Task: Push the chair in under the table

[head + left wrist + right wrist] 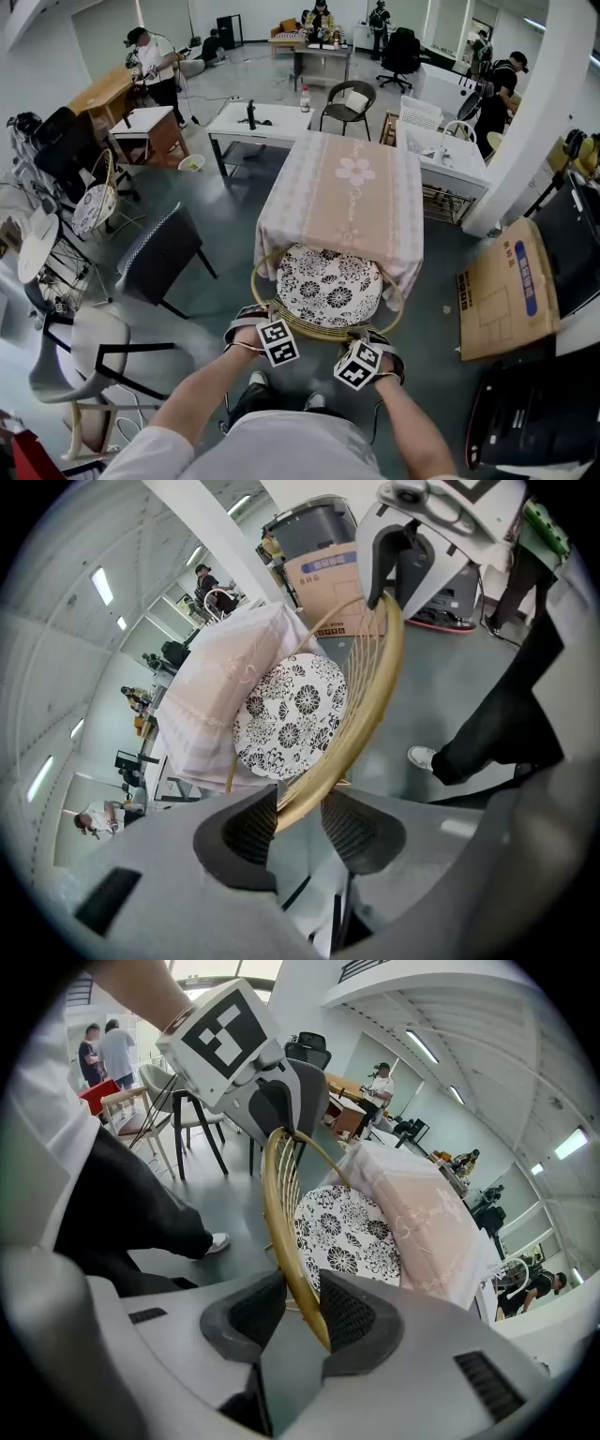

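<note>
A round rattan chair (323, 330) with a black-and-white flowered cushion (328, 286) stands at the near end of a table (342, 187) draped in a pink cloth, its seat partly under the cloth's edge. My left gripper (265, 312) holds the left part of the back rim and my right gripper (373, 334) the right part. In the left gripper view the rim (366, 705) runs between the pads of the gripper (298, 808). In the right gripper view the rim (279, 1204) passes between the right gripper's (302, 1302) pads, touching both.
A black chair (159, 253) and a white chair (84, 347) stand on the left. A cardboard box (506, 300) and dark equipment (534, 412) sit on the right. White tables (258, 122) and several people fill the room behind. My feet (258, 380) are just behind the chair.
</note>
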`<state>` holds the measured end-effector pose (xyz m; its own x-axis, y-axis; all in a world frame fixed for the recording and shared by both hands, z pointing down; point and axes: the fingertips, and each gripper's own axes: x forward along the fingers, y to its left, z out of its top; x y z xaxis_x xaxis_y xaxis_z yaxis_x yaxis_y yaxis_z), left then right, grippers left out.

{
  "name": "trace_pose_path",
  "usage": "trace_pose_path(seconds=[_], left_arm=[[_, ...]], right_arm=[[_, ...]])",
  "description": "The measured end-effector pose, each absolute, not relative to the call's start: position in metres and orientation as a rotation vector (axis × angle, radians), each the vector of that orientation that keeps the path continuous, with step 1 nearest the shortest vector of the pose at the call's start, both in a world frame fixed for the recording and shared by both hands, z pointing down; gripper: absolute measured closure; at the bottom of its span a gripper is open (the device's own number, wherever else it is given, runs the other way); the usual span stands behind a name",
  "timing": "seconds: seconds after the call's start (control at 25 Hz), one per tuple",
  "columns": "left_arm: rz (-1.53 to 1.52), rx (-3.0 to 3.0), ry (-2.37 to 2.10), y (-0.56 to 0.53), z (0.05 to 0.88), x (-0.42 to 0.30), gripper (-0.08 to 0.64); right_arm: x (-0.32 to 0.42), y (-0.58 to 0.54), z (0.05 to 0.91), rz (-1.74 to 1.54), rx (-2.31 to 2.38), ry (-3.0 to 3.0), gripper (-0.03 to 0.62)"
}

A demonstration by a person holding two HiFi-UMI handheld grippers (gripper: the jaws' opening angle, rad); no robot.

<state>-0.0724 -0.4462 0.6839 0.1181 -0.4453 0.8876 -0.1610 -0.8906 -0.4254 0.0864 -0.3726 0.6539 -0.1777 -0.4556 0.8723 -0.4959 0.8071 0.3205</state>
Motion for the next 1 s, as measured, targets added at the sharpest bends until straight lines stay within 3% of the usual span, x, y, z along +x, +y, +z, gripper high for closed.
trace_pose_path(seconds=[1.0], left_arm=[[-1.884,-2.14,0.575,-0.491,0.683,-0.067,0.414]], right_arm=[[0.095,-0.415,0.654,0.078,0.74,-1.813,0.49]])
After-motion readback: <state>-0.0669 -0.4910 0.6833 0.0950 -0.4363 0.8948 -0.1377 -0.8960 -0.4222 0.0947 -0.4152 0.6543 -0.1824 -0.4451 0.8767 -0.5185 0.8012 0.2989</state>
